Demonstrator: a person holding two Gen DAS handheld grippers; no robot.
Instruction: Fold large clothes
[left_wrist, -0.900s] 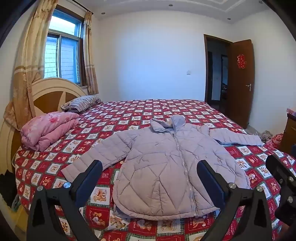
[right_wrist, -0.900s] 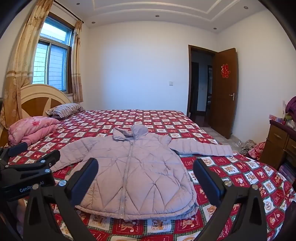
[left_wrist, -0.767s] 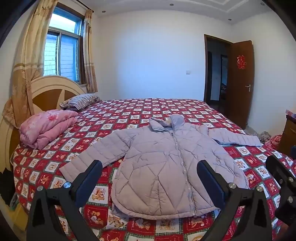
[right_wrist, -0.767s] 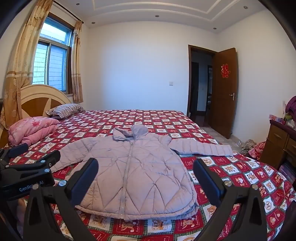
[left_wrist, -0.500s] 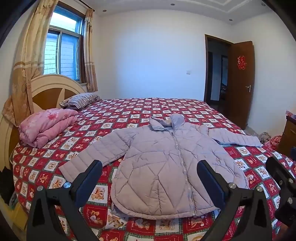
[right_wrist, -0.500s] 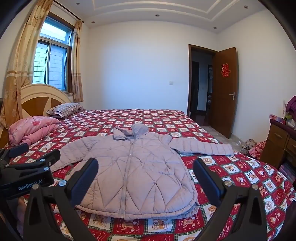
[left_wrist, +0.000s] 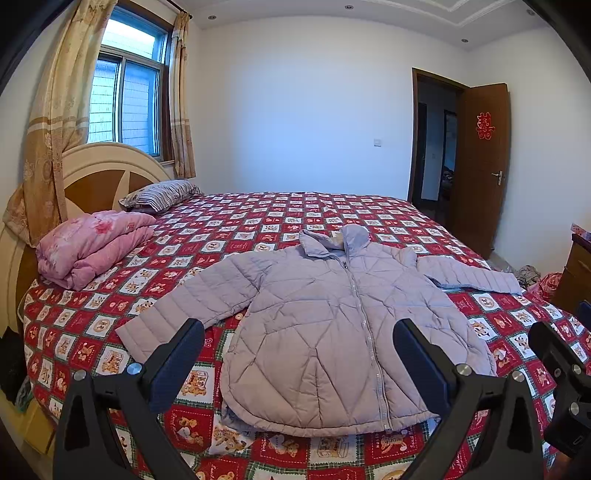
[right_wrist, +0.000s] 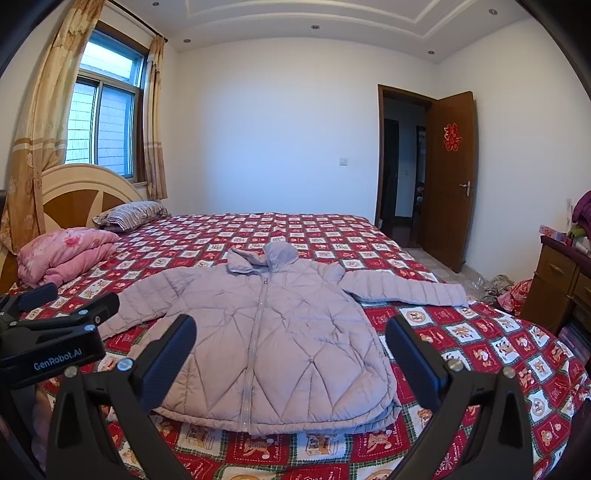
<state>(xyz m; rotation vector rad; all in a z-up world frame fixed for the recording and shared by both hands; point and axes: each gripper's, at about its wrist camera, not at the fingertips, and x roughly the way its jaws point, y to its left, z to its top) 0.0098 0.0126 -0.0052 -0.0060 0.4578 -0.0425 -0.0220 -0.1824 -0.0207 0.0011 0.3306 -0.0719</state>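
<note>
- Lilac quilted padded jacket (left_wrist: 332, 325) is seen zipped and spread flat, sleeves out, on the bed with the red checked cartoon-print cover (left_wrist: 258, 214), near its foot edge.
- Since the earlier views almost nothing is changed: only a slight drift of the left view is noted, and the jacket is unmoved.
- Left gripper (left_wrist: 295, 363) and right gripper (right_wrist: 291, 360) are held short of the hem, fingers spread wide and empty.
- Folding is judged not yet begun; a sleeve or hem must be grasped first.

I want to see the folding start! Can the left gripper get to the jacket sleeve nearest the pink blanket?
Probably yes. The left gripper is open and holds nothing, and that sleeve of the lilac jacket lies flat on the bedspread, just ahead with nothing covering it. The pink blanket sits well aside.
</note>
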